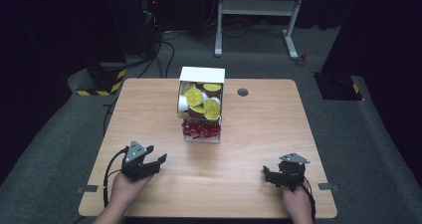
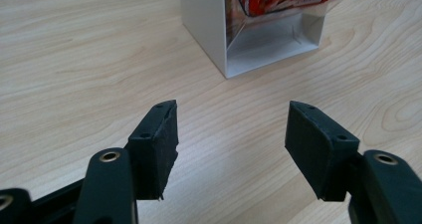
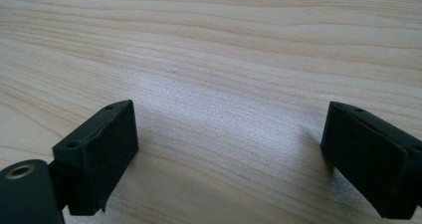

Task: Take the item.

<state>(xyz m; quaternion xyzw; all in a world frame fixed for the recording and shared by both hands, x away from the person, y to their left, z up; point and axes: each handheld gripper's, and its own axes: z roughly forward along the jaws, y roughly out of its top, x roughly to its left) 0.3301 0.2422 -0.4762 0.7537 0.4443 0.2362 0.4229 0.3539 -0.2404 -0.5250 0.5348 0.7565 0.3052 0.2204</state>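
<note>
Writing: none is reading clearly on the white two-tier display box (image 1: 201, 74); the red wrappers (image 1: 200, 129) in its lower tier are showing white marks in the left gripper view, too blurred to make out.
Upper tier: round pods with yellow-green lids (image 1: 211, 109) are lying jumbled behind a clear front, as the high view is showing.
Left gripper (image 1: 155, 160): its black jaws are standing apart with nothing between them, hovering over bare light wooden table (image 1: 249, 134).
Box relative to left jaws: it is sitting ahead of them and well apart, its white side wall (image 2: 204, 20) and clear lower bin lying just right of the line running out from the left jaw.
Right gripper (image 1: 269, 174): its jaws are standing wide apart, gripping nothing, and bare wood grain is lying between and ahead of them.
Box relative to right jaws: in the high view it is standing far off to their side, well apart.
High view adding: the person's two hands are coming in at the table's near edge, and the box is standing at the far middle of the table.
Left gripper view adding: the hollow base under the wrappers is showing, clear-walled.
</note>
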